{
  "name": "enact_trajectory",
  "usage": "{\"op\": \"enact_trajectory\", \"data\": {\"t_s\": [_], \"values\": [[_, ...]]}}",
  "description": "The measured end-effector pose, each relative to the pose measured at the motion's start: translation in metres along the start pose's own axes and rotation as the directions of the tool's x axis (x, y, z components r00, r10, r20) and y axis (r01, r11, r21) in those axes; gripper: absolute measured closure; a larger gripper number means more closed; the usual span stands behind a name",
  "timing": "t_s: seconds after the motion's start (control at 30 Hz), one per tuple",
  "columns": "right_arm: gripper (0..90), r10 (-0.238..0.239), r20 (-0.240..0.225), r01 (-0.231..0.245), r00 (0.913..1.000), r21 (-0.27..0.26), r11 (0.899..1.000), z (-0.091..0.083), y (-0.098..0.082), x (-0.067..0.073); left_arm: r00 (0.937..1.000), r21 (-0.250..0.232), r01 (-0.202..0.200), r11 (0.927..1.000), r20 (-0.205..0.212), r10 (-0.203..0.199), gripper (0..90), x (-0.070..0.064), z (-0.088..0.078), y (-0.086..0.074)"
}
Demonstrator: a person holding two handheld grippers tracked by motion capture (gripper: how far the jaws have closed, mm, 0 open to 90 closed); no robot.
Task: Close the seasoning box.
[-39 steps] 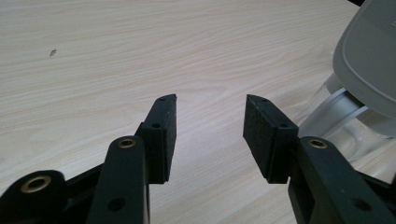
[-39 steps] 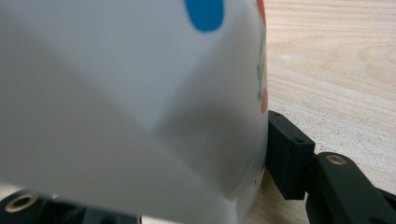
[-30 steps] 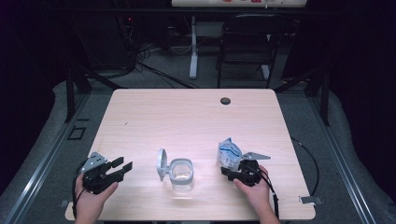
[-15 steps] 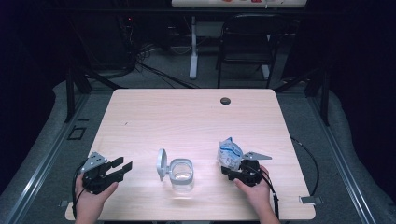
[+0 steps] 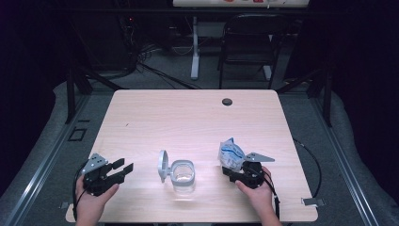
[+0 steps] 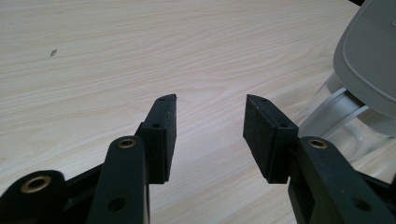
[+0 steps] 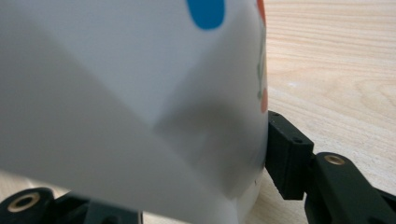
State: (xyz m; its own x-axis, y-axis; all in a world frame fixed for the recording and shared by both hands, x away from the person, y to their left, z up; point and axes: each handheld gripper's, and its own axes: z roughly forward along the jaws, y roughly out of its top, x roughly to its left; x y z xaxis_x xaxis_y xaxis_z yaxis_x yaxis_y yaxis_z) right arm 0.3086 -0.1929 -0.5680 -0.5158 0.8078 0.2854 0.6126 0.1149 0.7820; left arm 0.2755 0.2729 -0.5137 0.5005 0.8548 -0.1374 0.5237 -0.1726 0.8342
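A clear square container (image 5: 182, 175) stands near the table's front middle, its grey lid (image 5: 163, 165) hinged open on its left side. In the left gripper view the lid (image 6: 371, 56) and clear wall (image 6: 336, 126) show at the right edge. My left gripper (image 5: 121, 169) rests at the front left, open and holding nothing, its pads (image 6: 164, 133) apart over bare wood. My right gripper (image 5: 234, 165) sits at the front right, shut on a white and blue pouch (image 5: 230, 153). Up close the pouch (image 7: 130, 93) hides the left jaw; the right pad (image 7: 287, 156) presses its side.
The light wooden table (image 5: 188, 117) has a black grommet (image 5: 227, 101) near its far edge. A dark chair (image 5: 249, 42) and cables stand beyond the table. A cable (image 5: 310, 155) trails off the right edge.
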Motion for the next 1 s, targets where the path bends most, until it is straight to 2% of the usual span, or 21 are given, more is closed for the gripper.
{"op": "enact_trajectory", "data": {"t_s": [0.27, 0.3, 0.4, 0.5, 0.63, 0.67, 0.83, 0.87, 1.0], "values": [[47.2, -0.020, -0.004, 0.020, 0.9998, 0.007, 1.000, -0.001, 0.002, 0.007, 1.0000, 0.002, 0.000, 1.0000, 0.000, 0.000, 54.9, 0.000, 0.000, 0.000], [47.2, -0.016, -0.017, 0.016, 0.9997, -0.004, 1.000, -0.001, 0.003, 0.008, 1.0000, 0.001, 0.000, 1.0000, 0.000, 0.000, 54.9, 0.000, 0.000, 0.000], [47.2, -0.031, -0.011, 0.031, 0.9995, 0.000, 1.000, -0.003, 0.004, 0.011, 1.0000, 0.001, 0.001, 1.0000, 0.000, -0.001, 54.9, 0.000, 0.000, 0.000], [47.2, -0.028, -0.027, 0.028, 0.9992, -0.015, 0.999, -0.003, 0.004, 0.014, 1.0000, 0.001, 0.001, 1.0000, 0.001, -0.001, 54.9, 0.000, 0.000, 0.000], [47.2, -0.051, -0.011, 0.051, 0.9987, -0.016, 0.999, -0.005, 0.006, 0.017, 1.0000, 0.001, 0.000, 1.0000, 0.002, 0.000, 54.9, 0.000, 0.000, 0.000], [47.2, -0.046, -0.023, 0.045, 0.9987, -0.026, 0.999, -0.005, 0.006, 0.018, 1.0000, 0.001, 0.001, 1.0000, 0.001, -0.001, 54.9, 0.000, 0.000, 0.000], [47.2, -0.061, -0.006, 0.061, 0.9981, -0.025, 0.998, -0.007, 0.007, 0.020, 1.0000, 0.001, 0.002, 1.0000, 0.001, -0.002, 54.9, 0.000, 0.000, 0.000], [47.2, -0.050, -0.017, 0.049, 0.9986, -0.038, 0.998, -0.008, 0.007, 0.021, 1.0000, 0.005, 0.002, 1.0000, 0.001, -0.002, 54.9, 0.000, 0.000, 0.000], [47.2, -0.069, 0.005, 0.069, 0.9976, -0.039, 0.997, -0.010, 0.009, 0.021, 1.0000, 0.002, 0.003, 1.0000, 0.002, -0.003, 54.9, 0.000, 0.000, 0.000]]}}
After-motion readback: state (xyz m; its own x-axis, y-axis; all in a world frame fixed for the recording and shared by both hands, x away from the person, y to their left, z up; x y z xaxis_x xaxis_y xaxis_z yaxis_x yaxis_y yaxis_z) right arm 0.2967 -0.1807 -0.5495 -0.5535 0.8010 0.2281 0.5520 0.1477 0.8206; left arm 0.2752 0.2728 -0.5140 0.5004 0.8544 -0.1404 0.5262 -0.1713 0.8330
